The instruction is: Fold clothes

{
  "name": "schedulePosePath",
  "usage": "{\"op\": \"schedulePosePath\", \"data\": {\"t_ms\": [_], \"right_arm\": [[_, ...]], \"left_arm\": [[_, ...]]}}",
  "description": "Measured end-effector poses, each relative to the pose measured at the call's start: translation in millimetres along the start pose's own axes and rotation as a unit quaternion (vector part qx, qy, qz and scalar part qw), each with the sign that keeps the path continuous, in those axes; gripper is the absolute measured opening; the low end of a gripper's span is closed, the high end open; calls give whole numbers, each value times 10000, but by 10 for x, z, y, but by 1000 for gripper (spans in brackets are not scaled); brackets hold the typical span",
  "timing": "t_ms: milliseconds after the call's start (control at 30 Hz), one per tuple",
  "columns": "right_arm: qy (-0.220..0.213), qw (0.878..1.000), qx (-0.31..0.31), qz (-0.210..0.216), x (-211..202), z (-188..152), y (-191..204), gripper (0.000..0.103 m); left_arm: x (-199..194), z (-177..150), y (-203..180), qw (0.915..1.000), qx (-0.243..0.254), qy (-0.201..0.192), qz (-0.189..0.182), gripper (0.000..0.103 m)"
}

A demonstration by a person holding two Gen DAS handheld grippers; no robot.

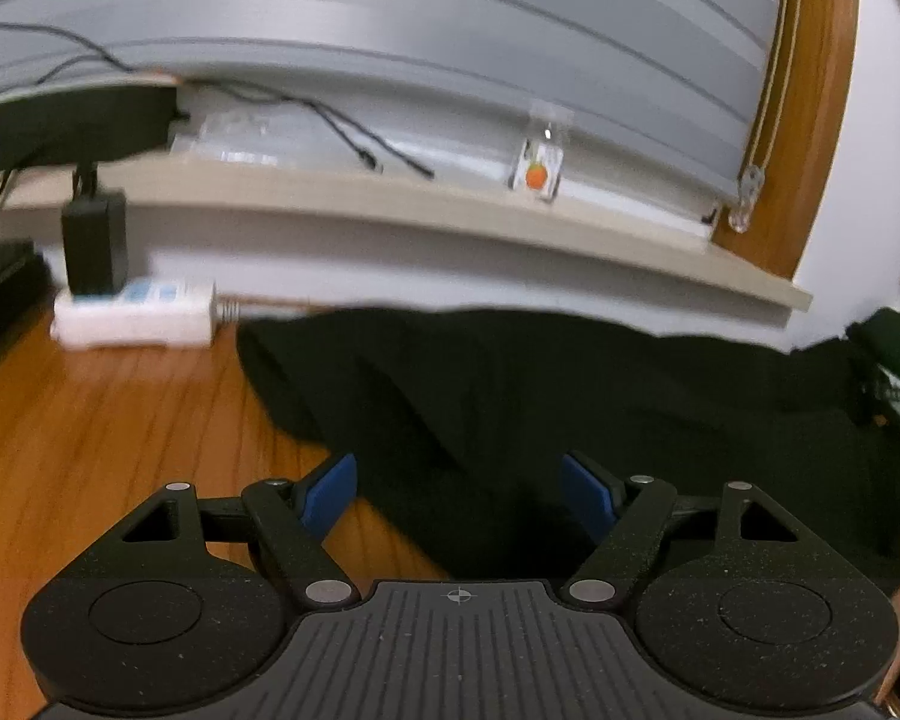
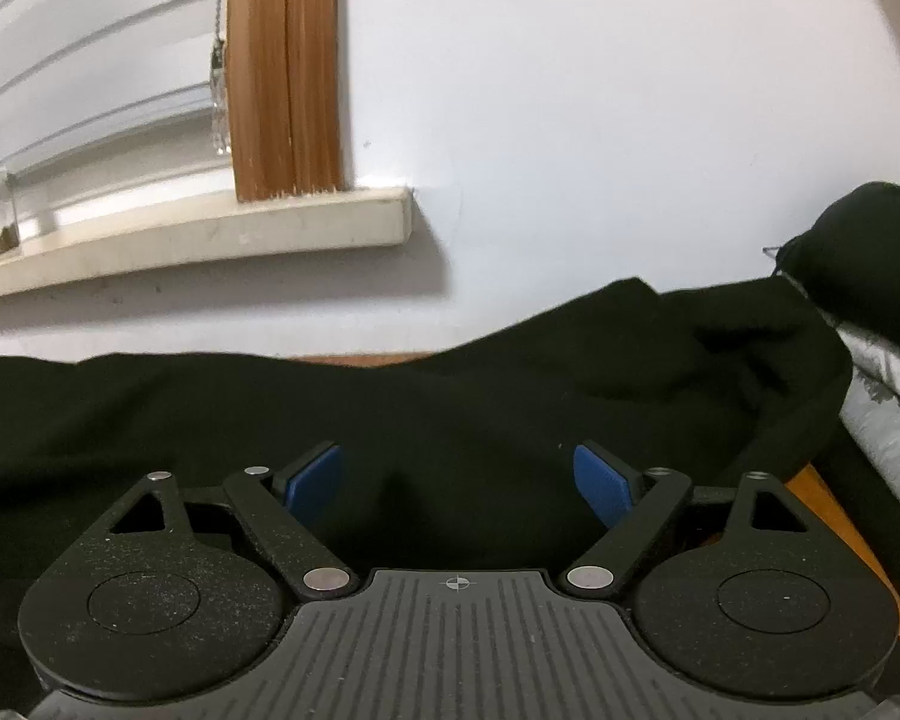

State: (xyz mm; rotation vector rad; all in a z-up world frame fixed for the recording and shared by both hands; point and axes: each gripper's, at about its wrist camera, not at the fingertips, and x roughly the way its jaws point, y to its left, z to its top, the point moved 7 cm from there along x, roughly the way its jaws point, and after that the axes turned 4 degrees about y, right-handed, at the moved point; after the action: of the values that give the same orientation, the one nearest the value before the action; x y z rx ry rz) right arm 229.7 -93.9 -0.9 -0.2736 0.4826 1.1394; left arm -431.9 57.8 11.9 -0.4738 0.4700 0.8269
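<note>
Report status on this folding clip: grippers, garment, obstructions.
Left gripper open, empty, at the black garment edge. Right gripper open, empty, over the cloth. Garment lies spread, unfolded. White power strip sits clear, left.

Even indoor light, seemingly motion-blurred left view

Wood tabletop [image 1: 102, 420] w/ black garment [image 1: 570, 396] spread on it, white power strip [image 1: 132, 315] at back nr wall.

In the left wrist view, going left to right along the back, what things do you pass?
Black box → power strip → loose cable ends → small bottle → wooden frame.
</note>
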Motion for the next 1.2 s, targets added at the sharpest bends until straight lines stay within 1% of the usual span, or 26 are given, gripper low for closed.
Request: {"op": "schedulePosePath", "data": {"t_ms": [133,200,233,267,300,400,500,600,733,800,900,967,1033,1100,1200], "right_arm": [[-37,9999,-137,-61,-27,-10,52,82],[-51,9992,-397,32,-62,-17,177,68],[-26,9985,-535,106,-84,-20,270,56],[28,9975,-652,255,-119,-15,418,48],[28,9959,-760,488,-175,1,598,46],[-21,9857,-1189,1196,-364,80,1287,45],[-4,9674,-1627,1942,-537,110,2065,45],[66,9410,-2088,2661,-701,64,2882,44],[251,9018,-2664,3393,-875,-152,3866,44],[353,8863,-2855,3628,-934,-278,4209,44],[484,8681,-3057,3881,-1028,-451,4541,44],[557,8582,-3172,3997,-1086,-548,4661,44],[659,8501,-3266,4078,-1134,-637,4730,44],[685,8444,-3431,4058,-1181,-725,4789,44],[710,8434,-3549,3971,-1210,-787,4809,46]], "left_arm": [[-32,-71,-75,10000,52,-49,-51,78],[-48,-98,-106,9999,71,-85,-89,79],[-48,-114,-92,9999,42,-85,-102,79],[-48,-131,-78,9999,13,-86,-115,79],[-45,-146,-62,9999,-7,-83,-116,79],[-10,-180,1,10000,20,-34,-11,79],[13,-200,55,10000,-2,-8,-41,79],[17,-210,91,10000,-21,-12,-74,79],[-2,-215,83,9999,-22,-114,-67,79],[-5,-214,71,9999,-23,-145,-75,79],[-18,-207,121,9996,-178,-199,-65,79],[-43,-201,166,9991,-320,-278,-83,79],[-63,-195,175,9988,-347,-338,-79,78],[-60,-193,163,9989,-313,-319,-120,78],[-55,-187,171,9988,-341,-316,-117,78]]}}
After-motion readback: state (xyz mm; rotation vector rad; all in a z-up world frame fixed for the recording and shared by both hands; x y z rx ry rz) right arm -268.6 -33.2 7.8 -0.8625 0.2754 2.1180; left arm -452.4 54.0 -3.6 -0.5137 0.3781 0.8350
